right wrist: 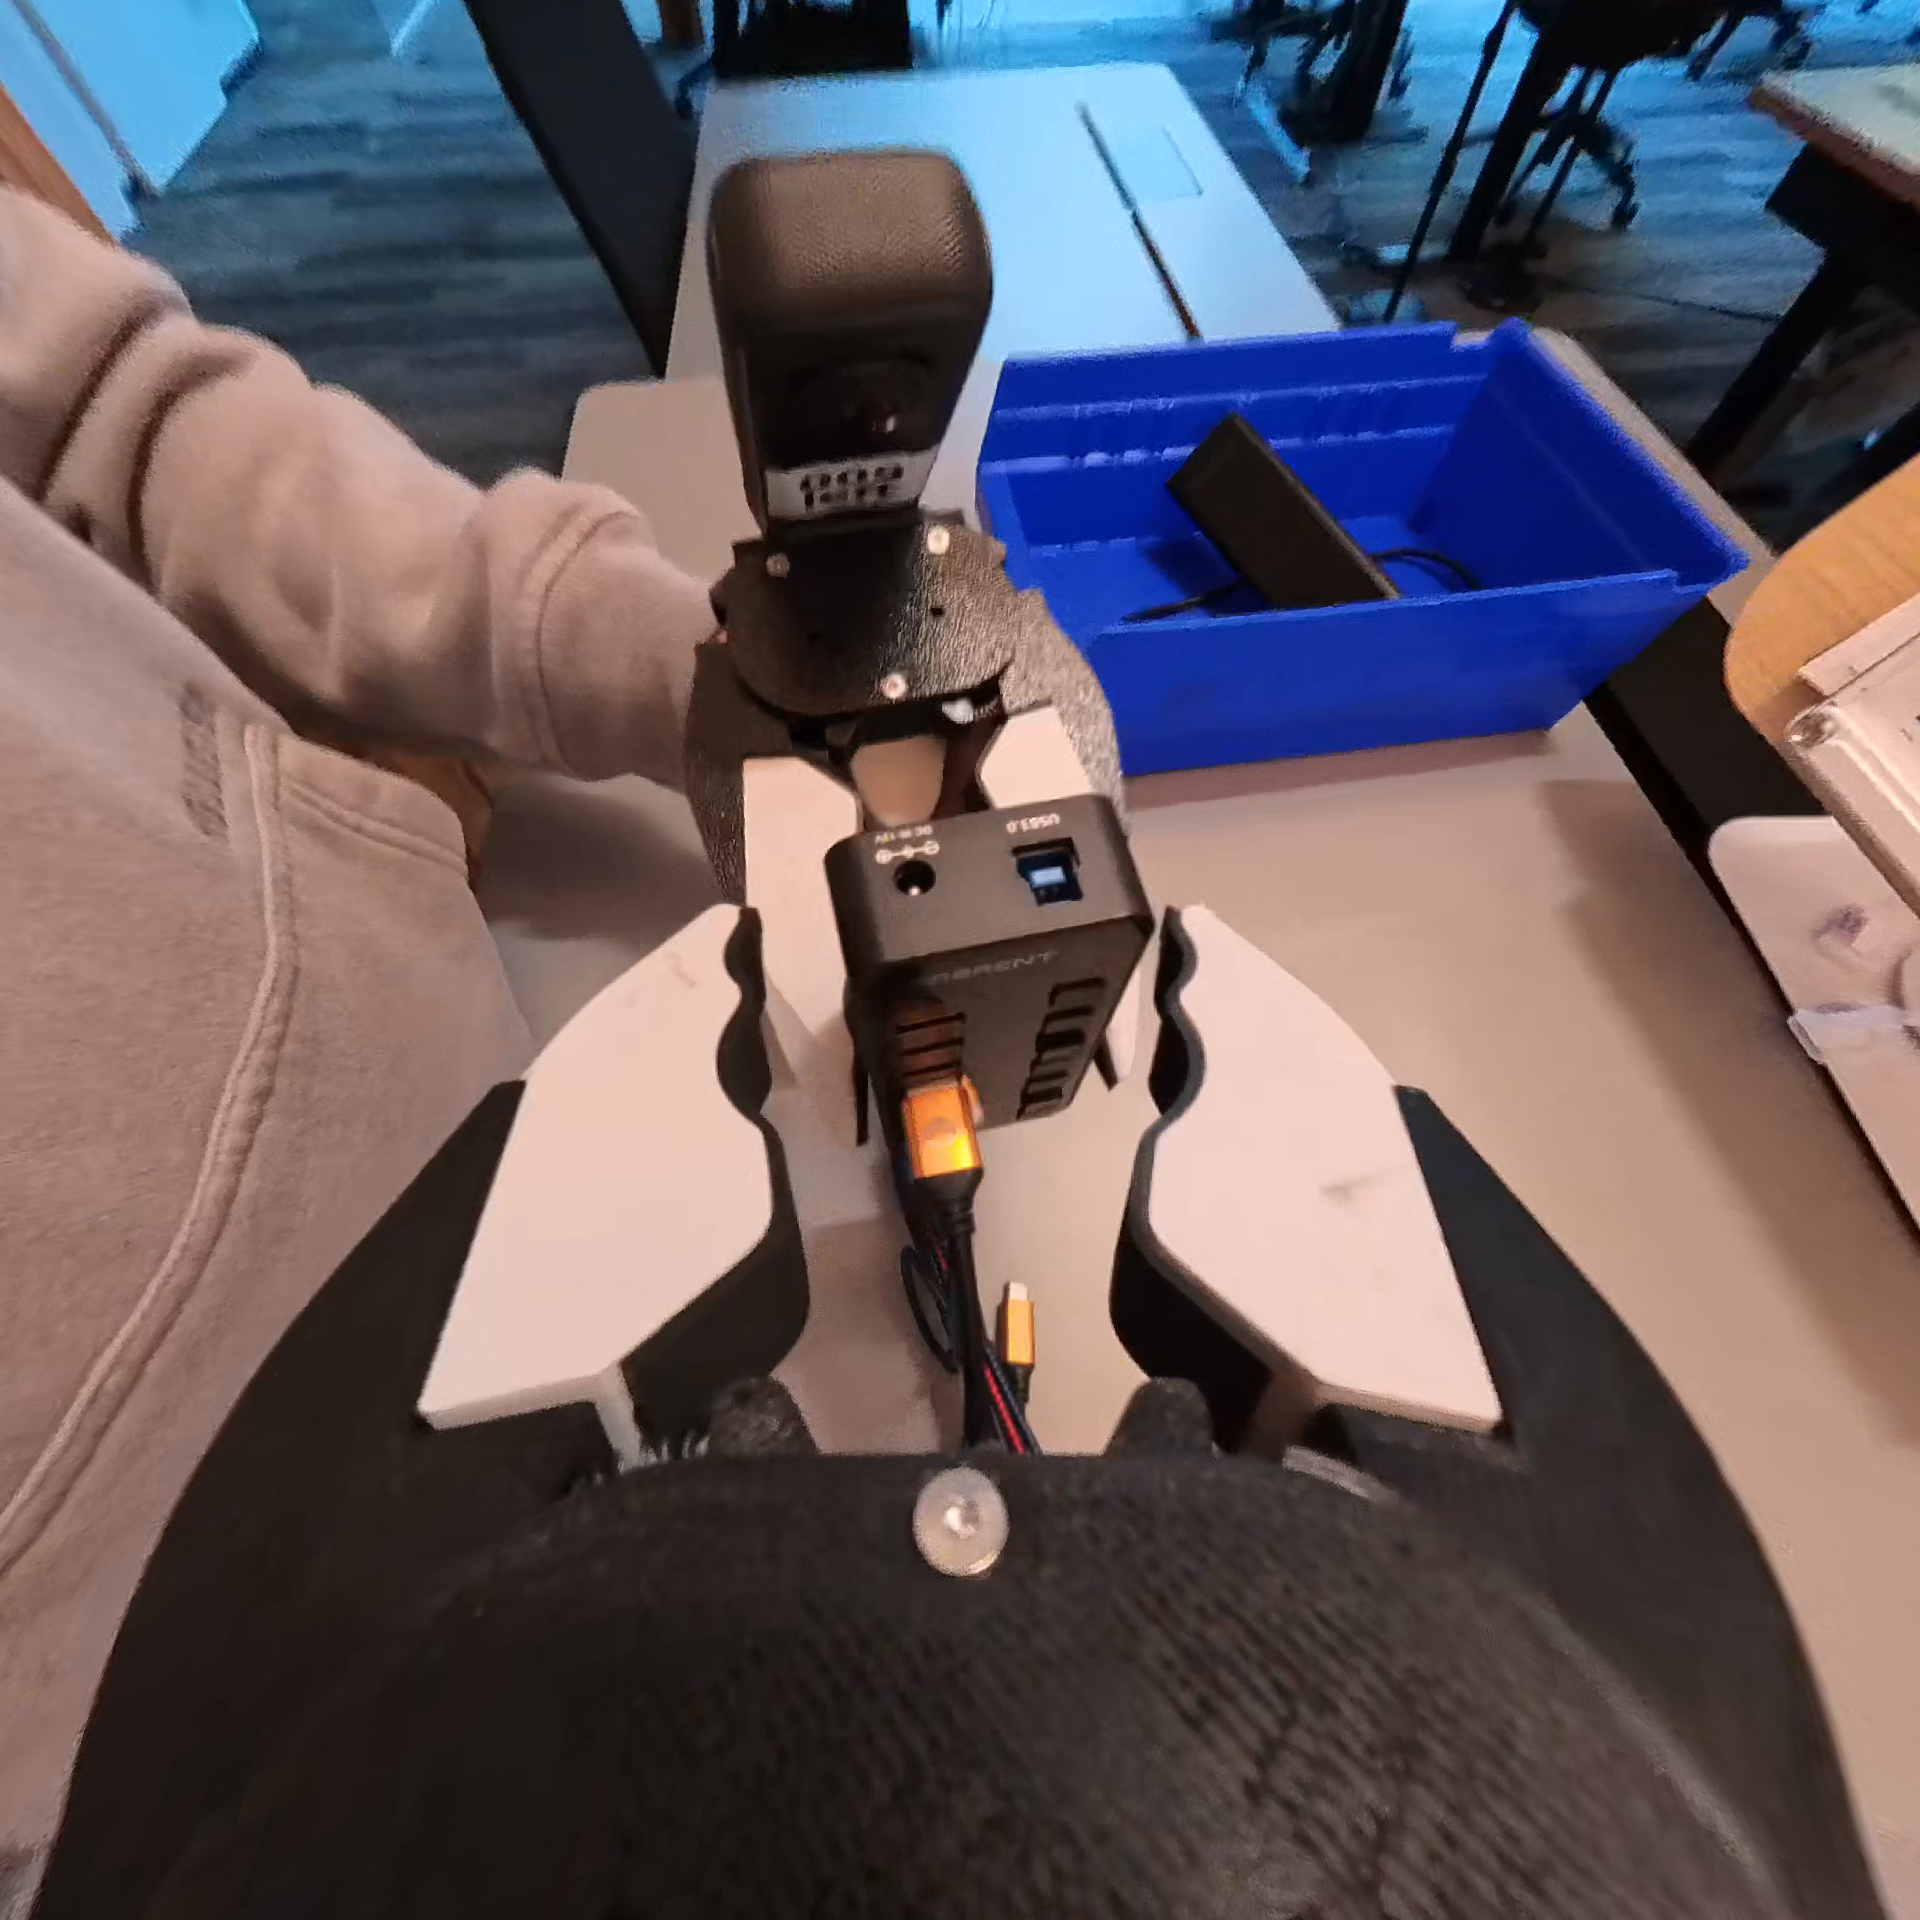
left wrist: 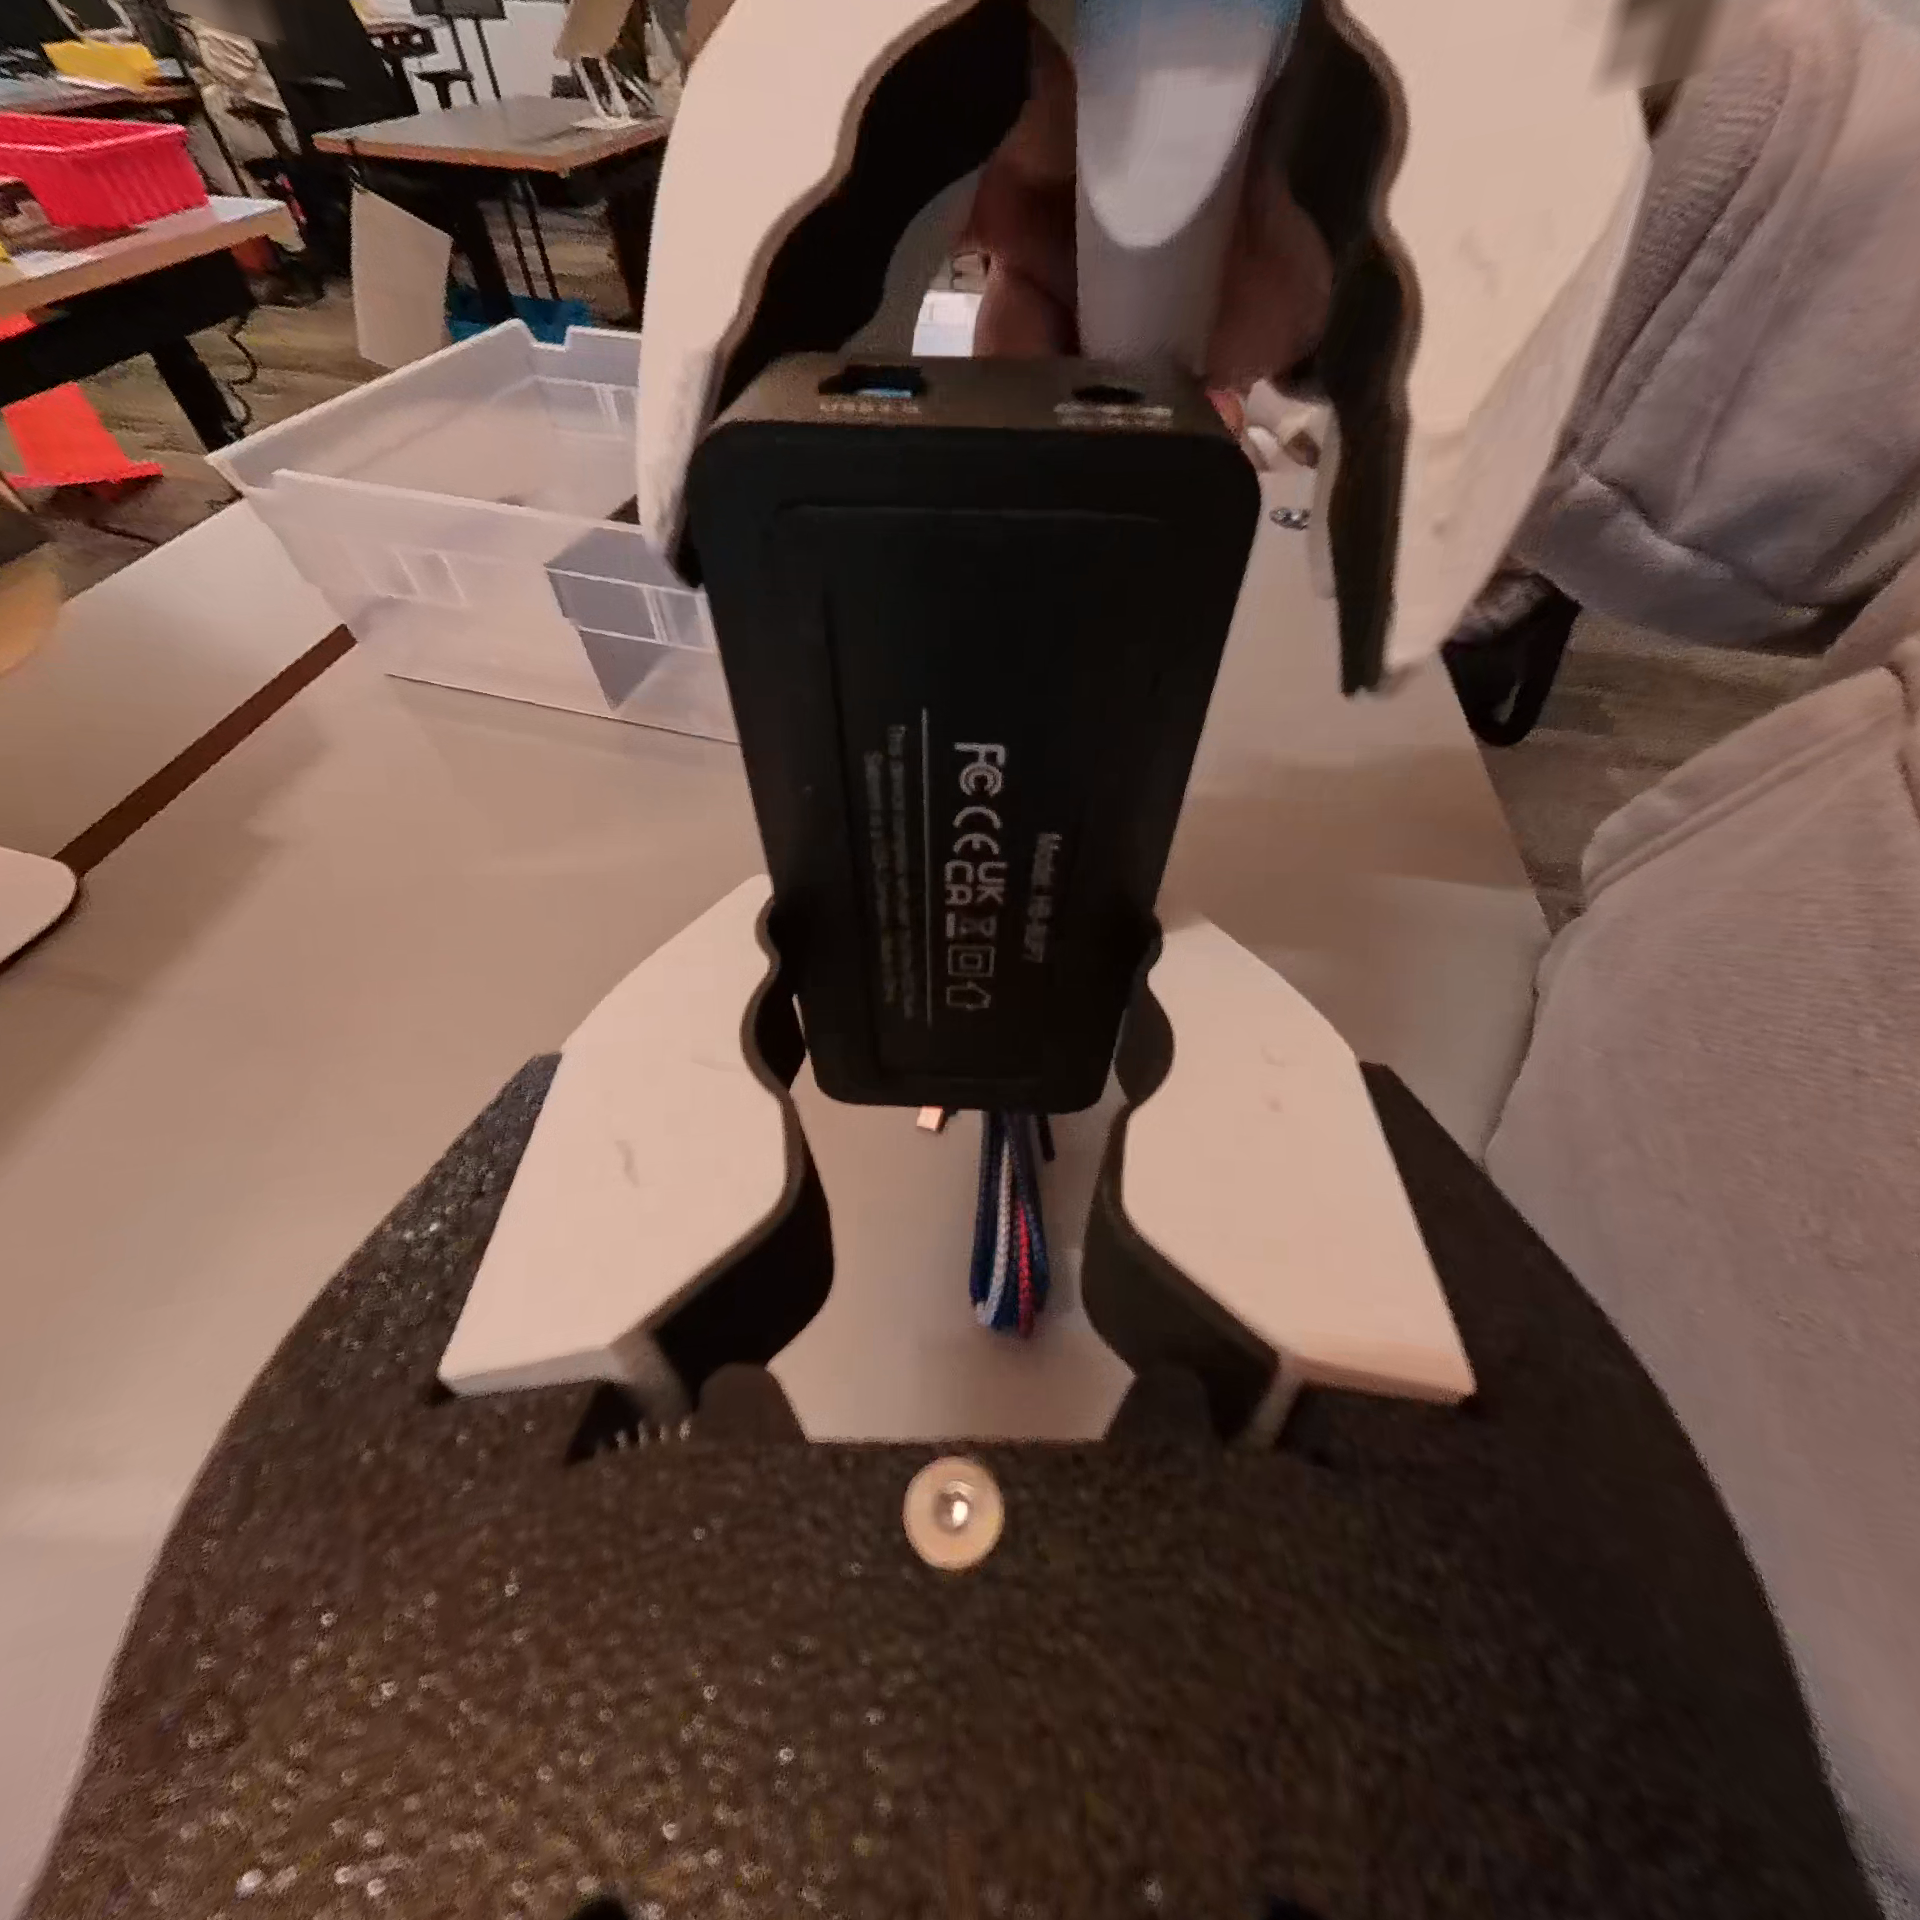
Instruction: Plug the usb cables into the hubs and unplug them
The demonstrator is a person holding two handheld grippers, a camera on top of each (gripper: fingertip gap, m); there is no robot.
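Pale tabletop (right wrist: 1455, 987), dark carpet (right wrist: 364, 239) beyond, desks (left wrist: 499, 145) behind, bluish light.

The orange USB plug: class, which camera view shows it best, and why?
The right wrist view: the orange USB plug sits seated in the black hub's port face. The left wrist view shows only the hub's labelled underside and braided cable below.

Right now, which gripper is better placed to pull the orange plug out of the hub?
Probably the right gripper: it is open, with the orange plug between its fingers. The left gripper is busy holding the hub.
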